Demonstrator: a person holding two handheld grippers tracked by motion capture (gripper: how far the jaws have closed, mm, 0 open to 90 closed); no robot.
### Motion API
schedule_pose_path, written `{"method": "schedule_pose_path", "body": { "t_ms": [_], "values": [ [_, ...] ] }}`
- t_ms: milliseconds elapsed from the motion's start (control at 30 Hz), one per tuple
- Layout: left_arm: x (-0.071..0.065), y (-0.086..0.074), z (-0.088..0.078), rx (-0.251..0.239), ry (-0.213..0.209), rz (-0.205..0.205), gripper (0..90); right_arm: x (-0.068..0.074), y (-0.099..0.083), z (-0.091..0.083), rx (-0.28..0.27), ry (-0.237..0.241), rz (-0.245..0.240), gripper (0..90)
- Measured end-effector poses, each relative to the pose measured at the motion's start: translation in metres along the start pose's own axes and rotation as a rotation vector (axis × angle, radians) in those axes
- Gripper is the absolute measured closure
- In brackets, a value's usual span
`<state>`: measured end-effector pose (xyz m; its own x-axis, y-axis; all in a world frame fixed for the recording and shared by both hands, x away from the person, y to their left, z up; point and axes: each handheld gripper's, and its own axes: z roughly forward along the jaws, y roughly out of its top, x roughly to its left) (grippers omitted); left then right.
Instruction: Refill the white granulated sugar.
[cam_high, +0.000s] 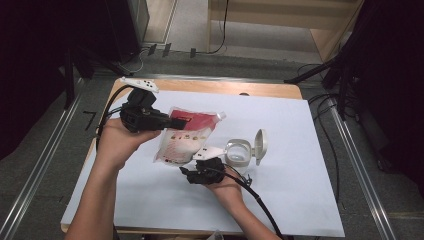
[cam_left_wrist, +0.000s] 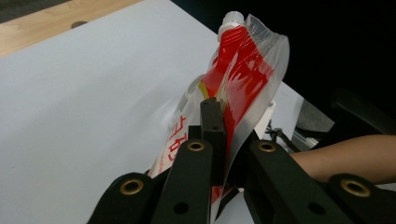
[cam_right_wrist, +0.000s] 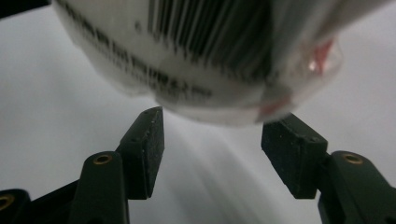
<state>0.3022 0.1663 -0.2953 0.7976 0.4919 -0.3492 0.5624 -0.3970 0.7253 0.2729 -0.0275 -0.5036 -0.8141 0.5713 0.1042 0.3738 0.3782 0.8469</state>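
Refill pouch (cam_high: 186, 136): left gripper (cam_high: 172, 121) is pinching its edge, holding it aloft beside the open-lidded jar (cam_high: 239, 151); right gripper (cam_right_wrist: 212, 135), jaws spread, is waiting beneath to steady it.

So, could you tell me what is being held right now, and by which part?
The left gripper is shut on the refill pouch, pinching its flat side edge below the spout. The right gripper holds nothing; its jaws stand open just under the pouch's bottom.
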Motion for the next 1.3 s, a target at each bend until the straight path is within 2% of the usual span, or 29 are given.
{"method": "schedule_pose_path", "body": {
  "t_ms": [100, 133, 167, 200, 233, 300, 333, 467, 533, 600, 700, 733, 767, 800, 867, 900, 933, 967, 1033, 1100, 1167, 1233, 1300],
  "values": [
    [-0.001, 0.001, -0.001, 0.002, -0.001, -0.013, 90.0, 0.000, -0.001, 0.001, -0.019, -0.007, -0.002, 39.6],
    [-0.001, 0.000, -0.001, -0.006, -0.013, -0.032, 90.0, 0.001, -0.002, 0.002, -0.027, -0.028, -0.015, 40.4],
    [-0.001, 0.001, 0.000, -0.010, -0.021, -0.040, 90.0, 0.003, -0.004, 0.001, -0.061, -0.060, -0.037, 42.4],
    [-0.002, 0.001, 0.001, -0.008, -0.037, -0.046, 90.0, 0.004, -0.005, 0.000, -0.093, -0.070, -0.043, 44.7],
    [-0.003, 0.001, 0.001, -0.008, -0.036, -0.051, 90.0, 0.006, -0.006, -0.001, -0.129, -0.083, -0.049, 45.1],
    [-0.004, 0.002, 0.004, -0.004, -0.047, -0.055, 90.0, 0.009, -0.007, 0.001, -0.147, -0.100, -0.061, 45.1],
    [-0.004, 0.003, 0.005, 0.002, -0.044, -0.064, 90.0, 0.010, -0.008, 0.004, -0.167, -0.102, -0.045, 45.0],
    [-0.003, 0.003, 0.005, -0.008, -0.034, -0.074, 89.6, 0.011, -0.008, 0.005, -0.188, -0.122, -0.023, 47.2],
    [-0.002, 0.002, 0.005, -0.021, -0.028, -0.071, 89.2, 0.012, -0.008, 0.004, -0.192, -0.113, -0.013, 47.6],
    [-0.001, 0.002, 0.009, -0.003, 0.003, -0.045, 89.1, 0.019, -0.007, 0.002, -0.166, -0.081, -0.045, 47.2],
    [-0.001, 0.002, 0.013, -0.002, 0.018, -0.049, 88.4, 0.026, -0.006, 0.000, -0.131, -0.037, -0.086, 47.7],
    [0.000, 0.002, 0.015, -0.001, 0.019, -0.047, 88.1, 0.027, -0.006, -0.002, -0.122, -0.012, -0.110, 49.6],
    [0.001, 0.002, 0.021, -0.007, -0.008, -0.054, 87.5, 0.028, -0.004, -0.004, -0.104, 0.010, -0.126, 50.0],
    [0.001, 0.002, 0.024, -0.016, -0.017, -0.061, 86.9, 0.027, -0.004, -0.005, -0.098, 0.032, -0.128, 50.1],
    [0.002, 0.003, 0.027, -0.018, -0.010, -0.052, 86.5, 0.026, -0.003, -0.007, -0.094, 0.049, -0.117, 50.1],
    [0.001, 0.003, 0.034, 0.007, 0.027, -0.041, 85.7, 0.023, -0.002, -0.010, -0.090, 0.065, -0.086, 50.3],
    [0.002, 0.002, 0.036, 0.006, 0.025, -0.040, 84.8, 0.021, -0.001, -0.012, -0.091, 0.074, -0.064, 50.5],
    [0.003, 0.002, 0.038, 0.010, 0.000, -0.046, 84.3, 0.020, -0.001, -0.014, -0.085, 0.083, -0.050, 50.8],
    [0.002, 0.002, 0.040, 0.022, -0.009, -0.042, 84.1, 0.019, -0.001, -0.018, -0.089, 0.093, -0.047, 51.1],
    [0.003, 0.001, 0.044, 0.040, -0.003, -0.034, 83.7, 0.019, -0.001, -0.020, -0.092, 0.106, -0.036, 51.2],
    [0.004, 0.000, 0.049, 0.059, 0.021, -0.033, 86.0, 0.019, -0.001, -0.024, -0.090, 0.130, -0.018, 51.4],
    [0.003, -0.001, 0.053, 0.051, 0.031, -0.030, 90.0, 0.019, 0.000, -0.026, -0.076, 0.149, -0.010, 51.7],
    [0.001, 0.000, 0.057, 0.037, 0.029, -0.025, 90.0, 0.019, 0.000, -0.026, -0.076, 0.157, -0.003, 51.7]
  ]
}}
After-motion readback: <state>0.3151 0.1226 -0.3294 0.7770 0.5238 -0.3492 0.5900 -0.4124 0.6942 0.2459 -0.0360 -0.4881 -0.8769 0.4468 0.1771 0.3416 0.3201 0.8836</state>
